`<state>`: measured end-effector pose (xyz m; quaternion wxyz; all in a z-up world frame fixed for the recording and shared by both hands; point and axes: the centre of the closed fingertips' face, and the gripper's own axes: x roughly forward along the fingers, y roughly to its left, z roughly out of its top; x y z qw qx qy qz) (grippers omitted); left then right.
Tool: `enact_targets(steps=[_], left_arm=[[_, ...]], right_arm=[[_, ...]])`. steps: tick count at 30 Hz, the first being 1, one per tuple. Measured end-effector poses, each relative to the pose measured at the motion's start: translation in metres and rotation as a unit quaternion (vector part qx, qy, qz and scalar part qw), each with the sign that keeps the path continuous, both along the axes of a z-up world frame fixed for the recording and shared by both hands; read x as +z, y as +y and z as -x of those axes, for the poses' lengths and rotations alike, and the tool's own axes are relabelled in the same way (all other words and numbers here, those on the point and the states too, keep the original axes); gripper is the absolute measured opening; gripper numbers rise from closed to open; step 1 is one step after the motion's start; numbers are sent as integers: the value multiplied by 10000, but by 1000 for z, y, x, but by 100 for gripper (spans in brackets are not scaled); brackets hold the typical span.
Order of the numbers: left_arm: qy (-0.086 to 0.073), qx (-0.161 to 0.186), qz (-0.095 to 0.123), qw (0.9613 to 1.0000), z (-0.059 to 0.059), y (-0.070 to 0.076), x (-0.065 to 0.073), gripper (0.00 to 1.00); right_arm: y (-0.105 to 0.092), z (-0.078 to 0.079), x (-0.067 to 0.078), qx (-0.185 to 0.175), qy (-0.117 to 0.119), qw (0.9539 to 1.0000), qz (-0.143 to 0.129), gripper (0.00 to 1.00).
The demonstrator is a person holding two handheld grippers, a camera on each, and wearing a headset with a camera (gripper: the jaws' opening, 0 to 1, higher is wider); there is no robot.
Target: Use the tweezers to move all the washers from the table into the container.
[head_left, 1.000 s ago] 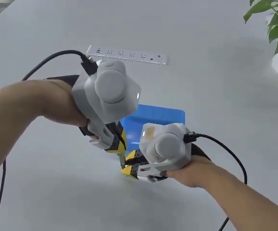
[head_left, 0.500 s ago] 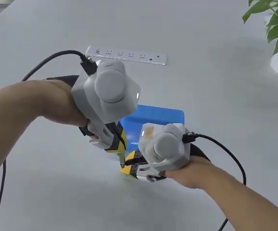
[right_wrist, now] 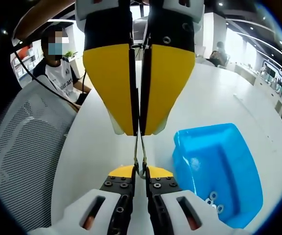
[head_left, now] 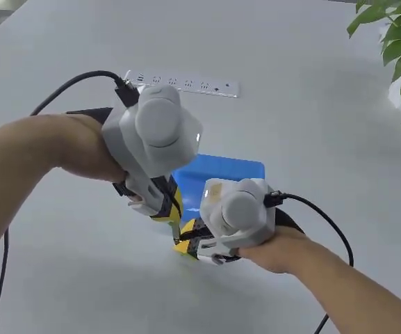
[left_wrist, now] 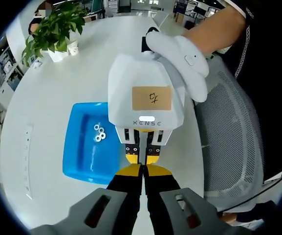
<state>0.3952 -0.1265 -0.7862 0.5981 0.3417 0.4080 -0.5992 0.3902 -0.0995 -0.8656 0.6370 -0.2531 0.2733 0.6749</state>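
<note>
The two grippers meet tip to tip above the white table (head_left: 311, 111), just in front of the blue container (head_left: 221, 170). A thin metal pair of tweezers (right_wrist: 140, 149) runs between them. My left gripper (left_wrist: 143, 169) is shut on the tweezers, and so is my right gripper (right_wrist: 140, 171). In the right gripper view the left gripper (right_wrist: 140, 133) hangs down with its yellow jaws pressed together. In the left gripper view the right gripper (left_wrist: 142, 157) faces me. Several washers (left_wrist: 99, 132) lie inside the container (left_wrist: 82, 156); they also show as washers (right_wrist: 214, 200) in the container (right_wrist: 219, 161).
A white power strip (head_left: 183, 83) lies at the far side of the table. A potted plant (head_left: 395, 42) stands at the right edge. A mesh chair (left_wrist: 228, 127) sits beside the table. Black cables trail from both grippers.
</note>
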Motion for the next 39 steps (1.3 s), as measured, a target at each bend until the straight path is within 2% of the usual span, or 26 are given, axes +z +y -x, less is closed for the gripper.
enact_targets(steps=[13,20,32,39], left_arm=[[-5,-21,-5,10000,0,1,22,5],[-64,-66,2,10000,0,-2,33,5],[-202,-157,18,9997,-10,-8,55,5],[-266,-238,-3,9994,-18,-12,63,5]], right_arm=[[0,1,22,-52,-33,9999,-107,10],[-2,0,34,-86,-78,9998,-157,10],[-6,-15,56,-152,-237,9994,-218,10],[-9,-24,64,-198,-289,9991,-249,10]])
